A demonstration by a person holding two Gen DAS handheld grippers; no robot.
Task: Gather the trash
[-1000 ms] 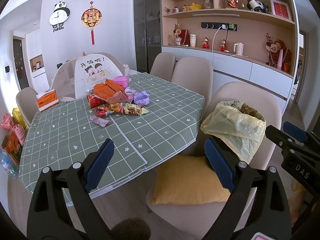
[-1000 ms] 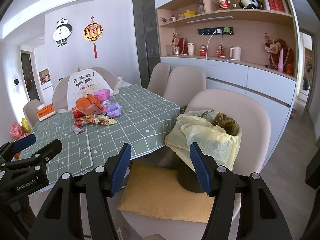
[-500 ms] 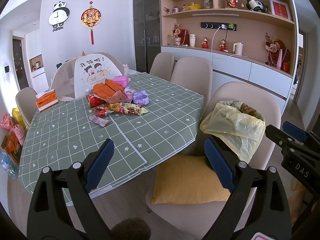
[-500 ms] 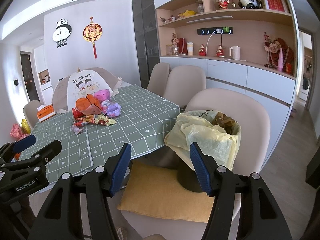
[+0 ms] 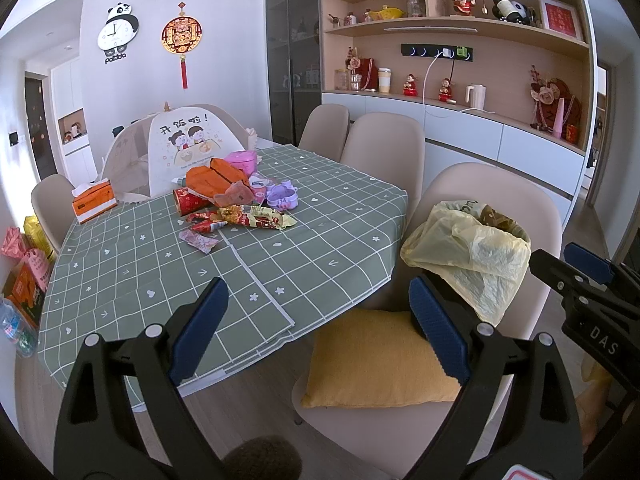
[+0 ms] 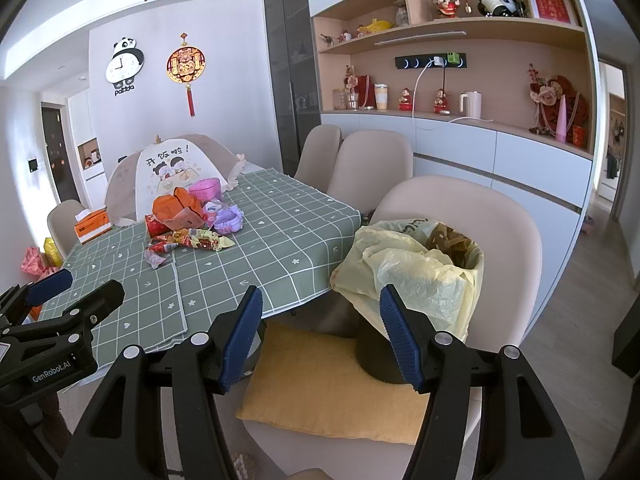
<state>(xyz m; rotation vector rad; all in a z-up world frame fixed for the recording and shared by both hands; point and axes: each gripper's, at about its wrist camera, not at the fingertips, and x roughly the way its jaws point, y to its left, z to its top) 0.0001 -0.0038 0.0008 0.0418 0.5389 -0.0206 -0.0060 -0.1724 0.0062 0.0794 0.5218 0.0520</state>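
Left wrist view matches the frames from a second ago: neither gripper has shifted, and nothing on the table (image 5: 320, 240) has moved. The left gripper (image 5: 316, 332) hangs over the table's near edge with its fingers spread and nothing between them. The right gripper (image 6: 320, 336) is likewise spread wide and empty, over the yellow cushion (image 6: 332, 392) on the nearest chair (image 6: 480, 216).

On that chair stands a dark bin (image 6: 376, 356) lined with a yellow bag (image 6: 416, 276), at 1 o'clock from the right gripper; brown crumpled waste shows inside it. The trash (image 5: 240, 216), a heap of wrappers, lies mid-table at 11 o'clock from both grippers, with a purple tray (image 5: 282, 196) beside it and a pink tub (image 5: 240, 160) behind. A tissue box (image 5: 94, 202) sits at 10 o'clock.

Only the right wrist view shows the bin's dark body; the left wrist view shows just the bag.
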